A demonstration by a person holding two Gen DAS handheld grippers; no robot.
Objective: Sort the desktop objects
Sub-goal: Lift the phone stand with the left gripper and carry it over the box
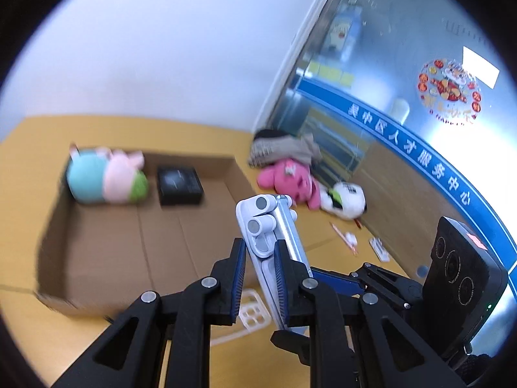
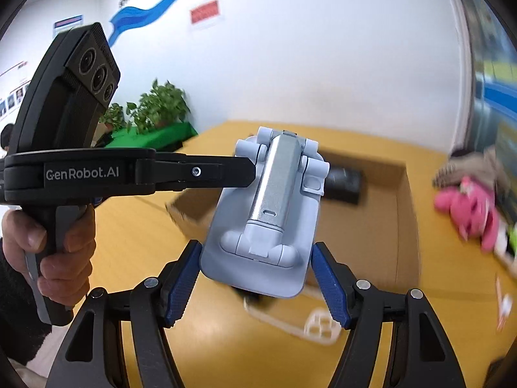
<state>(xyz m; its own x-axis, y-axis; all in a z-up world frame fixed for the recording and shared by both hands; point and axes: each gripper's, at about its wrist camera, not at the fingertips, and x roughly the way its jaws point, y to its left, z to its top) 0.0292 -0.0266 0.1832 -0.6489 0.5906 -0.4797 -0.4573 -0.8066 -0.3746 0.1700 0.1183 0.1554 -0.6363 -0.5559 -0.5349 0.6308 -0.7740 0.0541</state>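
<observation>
The left gripper (image 1: 258, 278) jaws clamp the folded phone stand (image 1: 268, 226), seemingly to box it; the right gripper (image 2: 255, 278) jaws flank it, parted.

My left wrist camera looked forward along my claw, close over the cardboard box (image 1: 106, 242). My right camera faced the same box (image 2: 400, 226) from beside it.

Bright, even light; window (image 1: 452, 135) glare, motion blur, dark fisheye-curved edges.
</observation>
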